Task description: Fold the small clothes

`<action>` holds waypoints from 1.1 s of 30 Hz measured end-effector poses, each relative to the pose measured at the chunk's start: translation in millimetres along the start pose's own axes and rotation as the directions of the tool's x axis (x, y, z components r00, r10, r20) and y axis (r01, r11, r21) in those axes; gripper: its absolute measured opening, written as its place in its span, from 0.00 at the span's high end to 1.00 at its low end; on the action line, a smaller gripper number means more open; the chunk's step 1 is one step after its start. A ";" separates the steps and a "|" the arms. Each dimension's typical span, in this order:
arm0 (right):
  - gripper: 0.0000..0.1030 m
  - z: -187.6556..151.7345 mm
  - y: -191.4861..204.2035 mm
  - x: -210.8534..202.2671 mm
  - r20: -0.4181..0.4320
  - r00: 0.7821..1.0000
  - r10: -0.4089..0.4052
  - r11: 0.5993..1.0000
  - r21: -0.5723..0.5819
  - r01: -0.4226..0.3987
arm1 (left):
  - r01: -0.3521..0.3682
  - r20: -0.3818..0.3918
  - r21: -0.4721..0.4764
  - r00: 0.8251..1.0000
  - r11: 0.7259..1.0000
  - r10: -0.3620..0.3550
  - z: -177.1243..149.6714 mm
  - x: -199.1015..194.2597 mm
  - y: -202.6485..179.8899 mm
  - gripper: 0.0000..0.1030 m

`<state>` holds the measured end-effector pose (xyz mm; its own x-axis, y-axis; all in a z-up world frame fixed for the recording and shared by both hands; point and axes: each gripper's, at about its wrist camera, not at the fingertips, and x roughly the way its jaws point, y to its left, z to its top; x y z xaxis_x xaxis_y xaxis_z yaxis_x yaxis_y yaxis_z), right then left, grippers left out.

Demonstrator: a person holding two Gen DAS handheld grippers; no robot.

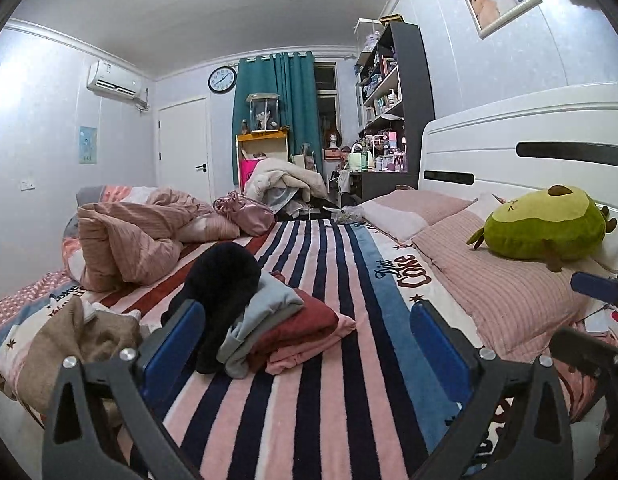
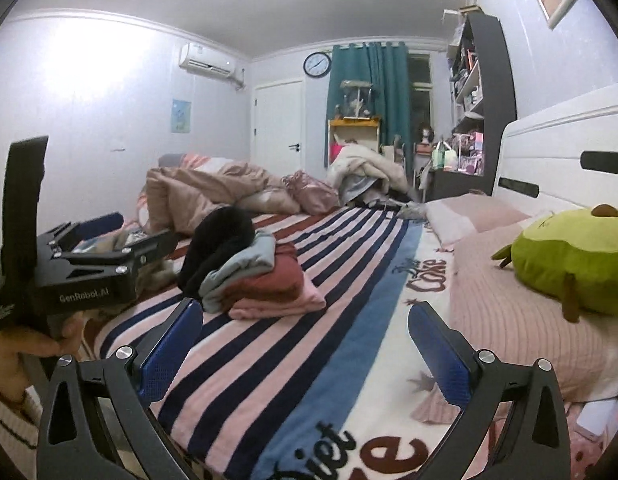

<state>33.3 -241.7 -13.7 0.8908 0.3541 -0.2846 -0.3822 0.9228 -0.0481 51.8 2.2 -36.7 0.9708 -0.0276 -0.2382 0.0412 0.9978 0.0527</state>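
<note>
Blue-padded left claw [image 1: 309, 320] gapes over fuzzy striped blanket [image 1: 309, 400] near folded stack [image 1: 285, 320].

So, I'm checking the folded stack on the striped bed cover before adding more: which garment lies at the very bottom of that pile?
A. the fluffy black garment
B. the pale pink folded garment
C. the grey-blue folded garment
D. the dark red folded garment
B: the pale pink folded garment lies flat on the striped bed cover, with the dark red garment, grey-blue garment and fluffy black garment above it.

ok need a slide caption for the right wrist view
Right gripper open and empty over the striped bed, folded stack ahead, left gripper alongside.
</note>
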 end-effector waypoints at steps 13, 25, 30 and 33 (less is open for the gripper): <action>0.00 4.8 20.3 9.4 0.003 1.000 0.016 1.000 -0.024 -0.016 | -0.031 0.007 -0.026 0.999 0.999 0.031 -3.7 -9.1 17.2 0.01; 0.00 9.1 29.8 10.9 0.016 1.000 0.017 0.999 -0.034 -0.016 | -0.031 0.020 -0.050 0.999 0.998 0.032 -4.8 -14.2 25.5 0.01; 0.00 10.7 30.5 10.7 0.016 1.000 0.018 1.000 -0.024 -0.017 | -0.034 0.028 -0.054 0.999 0.998 0.036 -3.8 -17.5 26.0 0.01; 0.00 10.5 31.4 11.0 0.016 1.000 0.017 1.000 -0.025 -0.016 | -0.037 0.032 -0.053 0.999 0.998 0.039 -3.6 -18.3 26.0 0.01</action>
<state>33.6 -207.2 -8.3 0.8881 0.3719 -0.2700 -0.4027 0.9129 -0.0674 34.2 28.9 -34.5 0.9788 0.0096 -0.2046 -0.0078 0.9999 0.0096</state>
